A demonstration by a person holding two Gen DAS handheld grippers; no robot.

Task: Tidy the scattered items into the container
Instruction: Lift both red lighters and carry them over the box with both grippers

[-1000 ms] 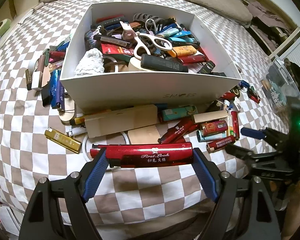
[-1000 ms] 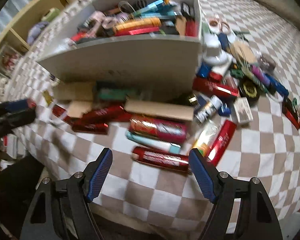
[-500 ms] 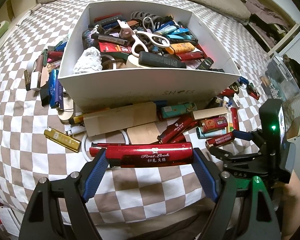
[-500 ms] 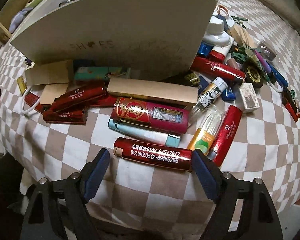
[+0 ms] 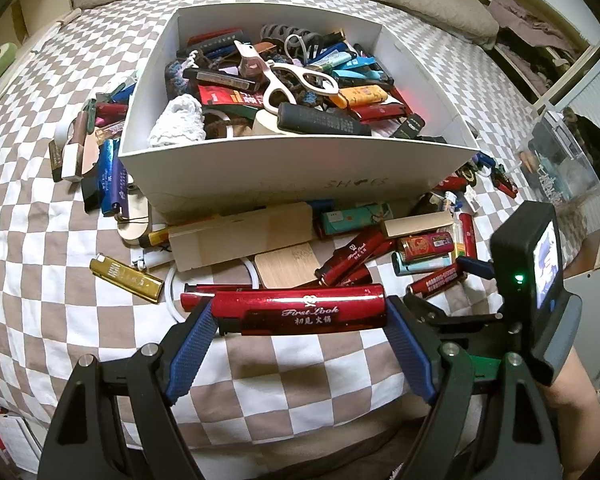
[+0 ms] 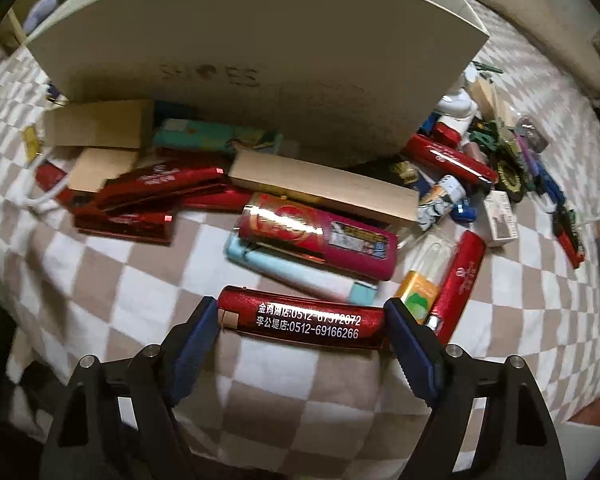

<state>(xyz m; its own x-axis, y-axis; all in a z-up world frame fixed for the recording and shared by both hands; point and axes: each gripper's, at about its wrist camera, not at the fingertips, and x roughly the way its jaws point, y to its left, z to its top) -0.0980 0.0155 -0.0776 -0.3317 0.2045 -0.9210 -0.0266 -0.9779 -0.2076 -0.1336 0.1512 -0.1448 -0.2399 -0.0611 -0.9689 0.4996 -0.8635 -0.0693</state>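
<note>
Left gripper (image 5: 300,316) pinches a red lighter (image 5: 304,314) endwise above the bedspread; right gripper (image 6: 302,322) brackets another red lighter (image 6: 300,322), pads touching both ends. Squeeze firmly, lift level, clear the near wall of the box (image 5: 284,164) ahead.

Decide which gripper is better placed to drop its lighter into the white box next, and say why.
Left. The left gripper spans the red First Look lighter, facing the white box opening. The right gripper sits low behind its wall.
</note>
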